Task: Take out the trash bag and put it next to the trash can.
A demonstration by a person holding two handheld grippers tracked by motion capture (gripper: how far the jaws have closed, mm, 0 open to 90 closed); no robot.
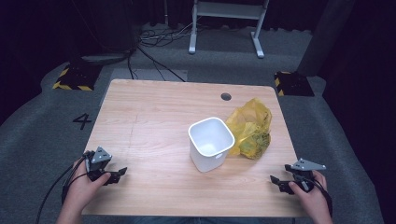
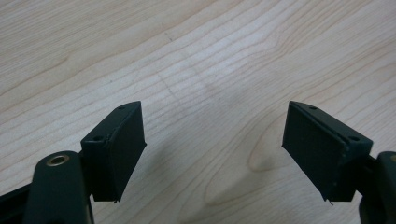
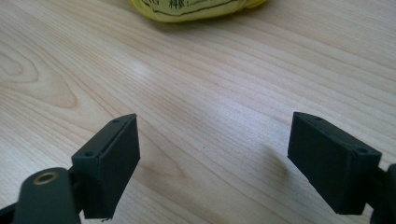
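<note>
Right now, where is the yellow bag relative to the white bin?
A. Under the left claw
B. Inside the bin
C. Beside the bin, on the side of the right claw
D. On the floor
C: the bag lies on the table against the bin, on the right claw's side.

Wooden table [image 1: 149,116] on grey carpet [image 1: 42,116], dark surroundings

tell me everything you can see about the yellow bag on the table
The yellow bag looks like thin, crinkled plastic, bunched into a loose lump with dark printing on its near side. It lies on the wooden table, right of centre, against the right side of the white bin; whether they touch is hard to tell. Its contents cannot be seen. The right gripper view shows its lower edge resting on the wood. Neither gripper touches it.
</note>
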